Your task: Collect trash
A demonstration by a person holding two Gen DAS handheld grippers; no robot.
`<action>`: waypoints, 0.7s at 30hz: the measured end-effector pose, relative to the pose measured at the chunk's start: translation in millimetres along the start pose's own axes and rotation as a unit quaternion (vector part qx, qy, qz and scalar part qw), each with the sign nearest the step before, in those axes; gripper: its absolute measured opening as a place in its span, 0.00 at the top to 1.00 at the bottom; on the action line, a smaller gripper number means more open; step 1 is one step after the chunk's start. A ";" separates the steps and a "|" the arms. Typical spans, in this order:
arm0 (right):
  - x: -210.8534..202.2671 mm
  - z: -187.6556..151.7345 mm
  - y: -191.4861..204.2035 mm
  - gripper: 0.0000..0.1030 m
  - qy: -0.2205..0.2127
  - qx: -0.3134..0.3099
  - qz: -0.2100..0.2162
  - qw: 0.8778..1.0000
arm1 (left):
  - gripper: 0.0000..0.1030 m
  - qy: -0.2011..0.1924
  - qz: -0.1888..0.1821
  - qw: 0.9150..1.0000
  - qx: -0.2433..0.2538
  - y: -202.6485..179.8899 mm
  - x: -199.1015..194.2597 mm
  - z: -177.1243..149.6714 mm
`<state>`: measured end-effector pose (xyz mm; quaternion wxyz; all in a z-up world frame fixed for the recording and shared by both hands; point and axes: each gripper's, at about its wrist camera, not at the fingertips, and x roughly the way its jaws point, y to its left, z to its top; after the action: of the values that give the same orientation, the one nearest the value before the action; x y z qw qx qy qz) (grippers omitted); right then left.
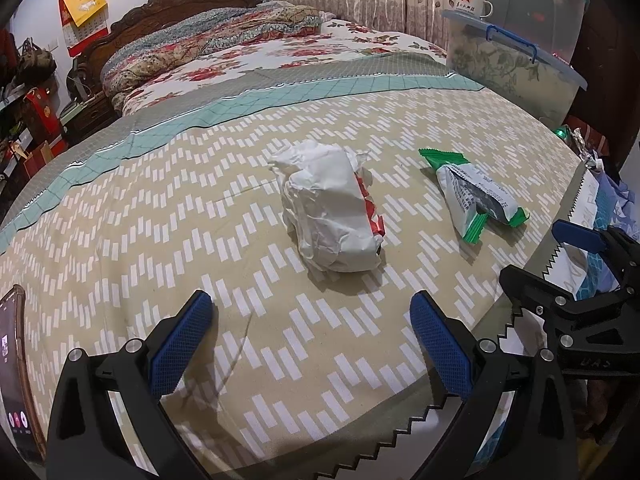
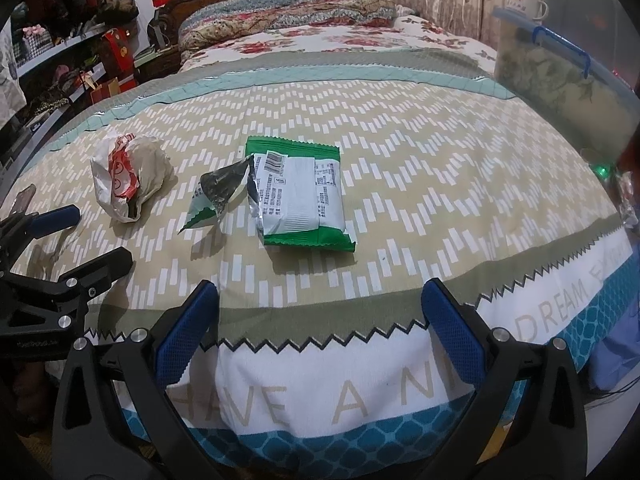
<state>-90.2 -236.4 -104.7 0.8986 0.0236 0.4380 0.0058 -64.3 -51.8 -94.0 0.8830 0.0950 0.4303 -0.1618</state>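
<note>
A crumpled white paper wrapper with red print (image 1: 334, 210) lies on the patterned bed cover, just ahead of my open, empty left gripper (image 1: 310, 316). It also shows in the right wrist view (image 2: 126, 176) at the left. A torn green and white snack packet (image 1: 474, 192) lies to its right. In the right wrist view the packet (image 2: 296, 196) lies ahead of my open, empty right gripper (image 2: 320, 312), which hovers over the cover's near edge. The right gripper shows in the left wrist view (image 1: 560, 264), and the left gripper in the right wrist view (image 2: 80, 236).
A phone (image 1: 14, 368) lies on the cover at the near left. A clear lidded storage box (image 1: 516, 68) with a star mug (image 1: 472, 0) on top stands at the far right. A folded floral quilt (image 1: 208, 44) lies by the headboard. Cluttered shelves (image 2: 60, 60) stand on the left.
</note>
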 end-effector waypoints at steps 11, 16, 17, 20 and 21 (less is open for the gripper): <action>3.5 2.7 0.7 0.03 -0.001 0.005 -0.004 1.000 | 0.08 -0.005 0.000 1.000 0.007 -3.1 -2.2 -4.7; 3.0 0.7 3.5 0.03 -0.004 0.004 -0.004 1.000 | 0.08 -0.006 0.000 1.000 0.006 -1.5 -3.1 -6.2; 2.3 0.1 4.4 0.03 -0.005 0.003 -0.004 1.000 | 0.08 -0.006 0.000 1.000 0.006 -1.4 -3.0 -5.8; 2.1 -0.4 4.3 0.03 -0.005 0.004 -0.004 1.000 | 0.08 -0.006 0.001 1.000 0.007 1.4 -4.7 -9.0; 2.1 -1.0 4.7 0.03 -0.005 0.004 -0.004 1.000 | 0.08 -0.007 0.000 1.000 0.007 1.0 -4.5 -8.5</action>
<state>-89.6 -231.6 -106.7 0.9008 0.0252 0.4334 0.0006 -72.7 -47.4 -95.6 0.8852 0.1001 0.4234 -0.1649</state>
